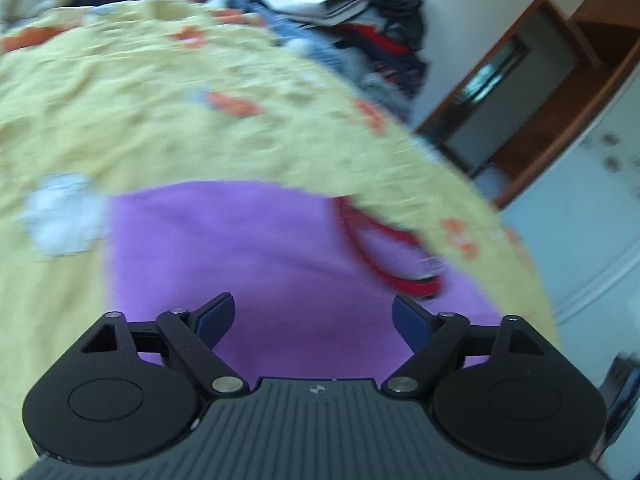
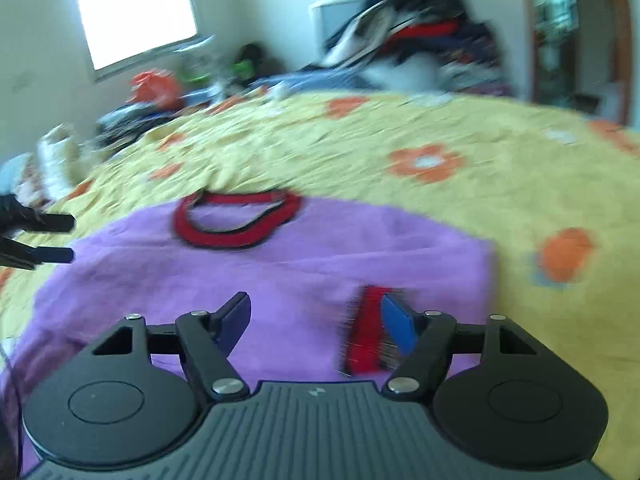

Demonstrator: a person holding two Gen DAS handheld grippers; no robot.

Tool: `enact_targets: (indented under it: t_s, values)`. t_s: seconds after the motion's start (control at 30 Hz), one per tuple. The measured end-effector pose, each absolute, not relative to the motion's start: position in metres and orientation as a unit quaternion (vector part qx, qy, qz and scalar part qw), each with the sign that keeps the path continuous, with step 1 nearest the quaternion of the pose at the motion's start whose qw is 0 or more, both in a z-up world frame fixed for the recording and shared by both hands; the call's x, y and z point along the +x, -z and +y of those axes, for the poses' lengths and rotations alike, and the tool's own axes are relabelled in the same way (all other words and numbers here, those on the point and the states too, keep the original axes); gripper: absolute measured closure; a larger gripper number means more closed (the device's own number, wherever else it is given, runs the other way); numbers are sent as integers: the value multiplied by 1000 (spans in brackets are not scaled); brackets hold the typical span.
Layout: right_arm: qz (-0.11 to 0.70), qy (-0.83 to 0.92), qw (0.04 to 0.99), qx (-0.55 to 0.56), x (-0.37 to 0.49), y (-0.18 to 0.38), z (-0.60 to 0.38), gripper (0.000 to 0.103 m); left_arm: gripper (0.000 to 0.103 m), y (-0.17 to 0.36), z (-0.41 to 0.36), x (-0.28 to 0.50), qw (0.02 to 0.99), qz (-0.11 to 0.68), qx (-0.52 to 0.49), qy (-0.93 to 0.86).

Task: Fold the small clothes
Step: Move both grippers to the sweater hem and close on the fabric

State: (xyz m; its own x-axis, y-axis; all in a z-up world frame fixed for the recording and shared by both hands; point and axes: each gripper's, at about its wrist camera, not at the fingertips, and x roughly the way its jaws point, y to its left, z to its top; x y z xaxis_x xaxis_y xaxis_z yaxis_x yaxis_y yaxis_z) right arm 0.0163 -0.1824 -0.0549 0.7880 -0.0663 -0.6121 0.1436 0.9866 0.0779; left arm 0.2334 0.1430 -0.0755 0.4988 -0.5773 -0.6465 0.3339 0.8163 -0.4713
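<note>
A purple garment (image 2: 280, 276) is lying flat on a bed covered by a yellow bedspread (image 2: 400, 140) printed with orange flowers. Both views are smeared by motion blur.

In the right wrist view, the garment is filling the lower middle of the frame, with its red neckline (image 2: 236, 220) sitting toward 12 o'clock from the right tongs (image 2: 316, 320). These tongs are standing spread, their blue pads apart and nothing pinched between them. A red cuff or trim piece (image 2: 366, 328) of the garment is lying just inside the pad at 3 o'clock; whether the pad is touching it cannot be told through the blur. At 9 o'clock, at the frame's edge, the two dark fingertips of the left tongs (image 2: 60, 238) are poking in over the garment's far side, apart from each other.

In the left wrist view, the left tongs (image 1: 314, 318) are likewise spread wide above the purple cloth, with only fabric showing in the gap and nothing gripped. The red neckline (image 1: 384, 256) is lying toward 1 o'clock from them, partly under a fold of the bedspread's edge (image 1: 440, 184).

Beyond the bed, a heap of dark clothes (image 2: 420, 36) is piled at 12 o'clock, a bright window (image 2: 136, 12) is glowing at 11 o'clock, and a wooden door frame (image 1: 560, 92) is standing at 2 o'clock in the left view.
</note>
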Motion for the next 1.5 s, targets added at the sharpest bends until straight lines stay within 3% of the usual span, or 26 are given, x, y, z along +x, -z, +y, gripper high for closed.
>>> enact_targets:
  t_s: [0.13, 0.2, 0.23, 0.3, 0.33, 0.4, 0.53, 0.63, 0.7, 0.77, 0.97, 1.1, 1.17, 1.23, 1.33, 1.4, 1.5]
  values:
    - [348, 92, 933, -23, 30, 69, -177, 33, 48, 90, 160, 229, 868, 416, -79, 258]
    - [353, 117, 928, -6, 26, 70, -195, 22, 51, 87, 164, 229, 878, 411, -57, 241]
    - [356, 113, 927, 24, 21, 69, -208, 16, 50, 86, 168, 227, 884, 411, -50, 220]
    - [352, 119, 928, 40, 7, 63, -217, 16, 44, 83, 184, 220, 881, 414, -73, 218]
    - [348, 120, 929, 43, -4, 59, -219, 16, 33, 81, 192, 217, 877, 413, -91, 227]
    - [333, 116, 933, 70, -31, 52, -225, 16, 21, 76, 207, 201, 875, 408, -99, 240]
    - [317, 119, 930, 145, -79, 57, -245, 16, 20, 84, 221, 175, 847, 442, -117, 273]
    - [321, 112, 925, 169, -99, 70, -247, 28, 18, 96, 227, 159, 824, 464, -138, 295]
    - [306, 83, 929, 189, -111, 74, -242, 29, 18, 98, 230, 150, 813, 470, -144, 313]
    - [307, 34, 927, 214, -120, 78, -236, 41, 19, 105, 237, 145, 780, 486, -185, 347]
    - [310, -36, 917, 249, -142, 85, -227, 42, 20, 128, 262, 131, 726, 495, -284, 384]
    - [314, -16, 926, 209, -161, 76, -223, 42, 32, 134, 271, 124, 720, 494, -307, 379]
    - [323, 67, 928, 173, -174, 74, -227, 41, 47, 135, 270, 123, 728, 497, -295, 370]
    - [311, 82, 931, 172, -186, 76, -231, 40, 71, 139, 271, 125, 727, 504, -293, 364]
    - [294, 53, 935, 193, -192, 84, -221, 40, 91, 145, 276, 130, 721, 516, -302, 351]
    - [295, 22, 935, 198, -191, 88, -208, 41, 93, 149, 281, 131, 719, 517, -307, 347]
    - [293, 0, 925, 240, -186, 93, -204, 59, 93, 152, 284, 130, 720, 511, -314, 348]
